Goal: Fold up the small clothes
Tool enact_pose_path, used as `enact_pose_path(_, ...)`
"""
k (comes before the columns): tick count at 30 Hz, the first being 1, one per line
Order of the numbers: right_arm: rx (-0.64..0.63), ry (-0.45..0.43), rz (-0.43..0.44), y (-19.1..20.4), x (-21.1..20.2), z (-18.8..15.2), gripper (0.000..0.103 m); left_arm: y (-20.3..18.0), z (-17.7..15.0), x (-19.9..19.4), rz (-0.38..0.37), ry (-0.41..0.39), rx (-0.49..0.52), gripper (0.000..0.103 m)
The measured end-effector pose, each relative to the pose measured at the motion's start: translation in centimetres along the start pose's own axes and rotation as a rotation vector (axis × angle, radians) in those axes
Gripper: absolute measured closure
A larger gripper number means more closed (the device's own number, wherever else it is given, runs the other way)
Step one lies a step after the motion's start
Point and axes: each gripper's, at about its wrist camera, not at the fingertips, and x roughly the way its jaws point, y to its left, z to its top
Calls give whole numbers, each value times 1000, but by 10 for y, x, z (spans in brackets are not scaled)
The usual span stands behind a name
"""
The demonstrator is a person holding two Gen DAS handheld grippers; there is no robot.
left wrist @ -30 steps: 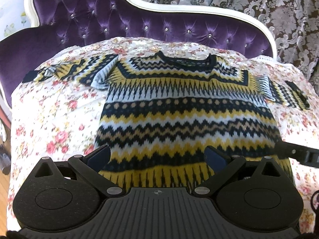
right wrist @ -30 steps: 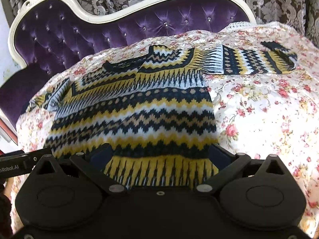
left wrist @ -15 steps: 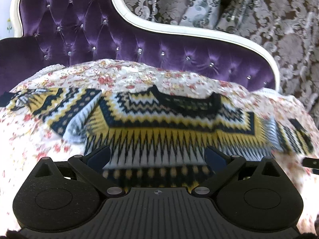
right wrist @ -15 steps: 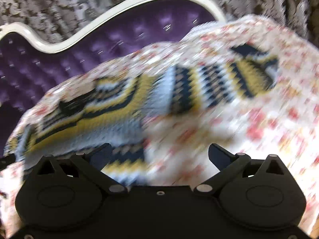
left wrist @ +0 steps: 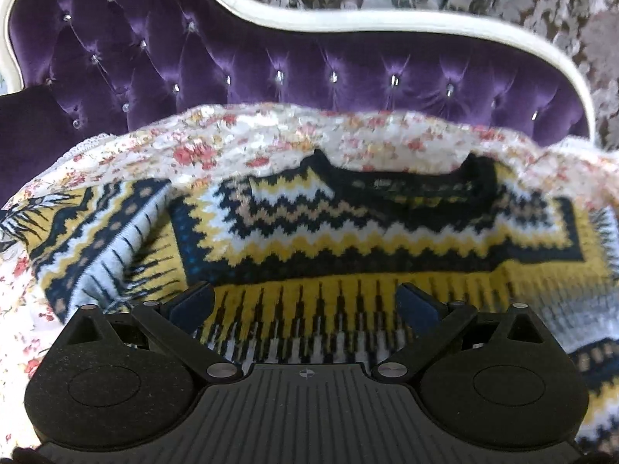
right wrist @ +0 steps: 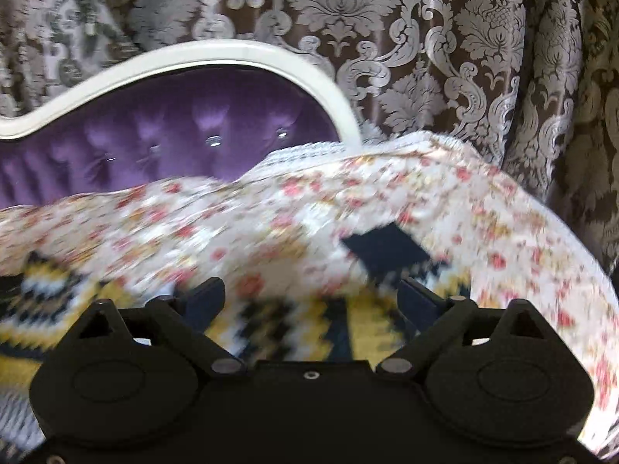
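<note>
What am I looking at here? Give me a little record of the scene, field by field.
garment: patterned sweater in yellow, navy and white, spread flat, not yet folded
surface: floral sheet
behind it: purple tufted sofa back, damask curtain
left gripper: open, above the sweater's chest, holding nothing
right gripper: open, jaws have just been closing a little, nothing pinched; sleeve lies below
sleeve's dark cuff: on the sheet
image quality: right view blurred

Purple tufted sofa under a floral sheet, patterned sweater spread flat on it
</note>
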Motion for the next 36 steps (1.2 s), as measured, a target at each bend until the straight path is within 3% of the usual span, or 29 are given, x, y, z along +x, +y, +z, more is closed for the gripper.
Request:
enact_pose_path(2, 0, 17, -38, -1, 19, 8, 13, 0, -4, 12, 1, 38, 6, 0)
enact_pose_path(9, -8, 81, -129, -9, 74, 12, 19, -1, -16, 13, 2, -12, 21, 0)
enact_pose_path(13, 1, 104, -136, -20, 91, 6, 32, -2, -16, 13, -4, -11, 22, 0)
enact_pose_path(15, 27, 92, -131, -30, 90, 5, 51, -3, -15, 16, -6, -6, 25, 0)
enact_pose_path(17, 65, 97, -115, -43, 88, 8, 80, -3, -15, 17, -8, -5, 27, 0)
enact_pose_path(19, 133, 96, -76, -57, 79, 11, 93, -3, -16, 16, -8, -8, 28, 0)
enact_pose_path(26, 217, 3, 57, -68, 20, 29, 93, -4, -17, 17, -4, -9, 29, 0)
enact_pose_path(36, 159, -125, 363, 14, -80, 58, 93, -4, -17, 17, -5, -9, 28, 0)
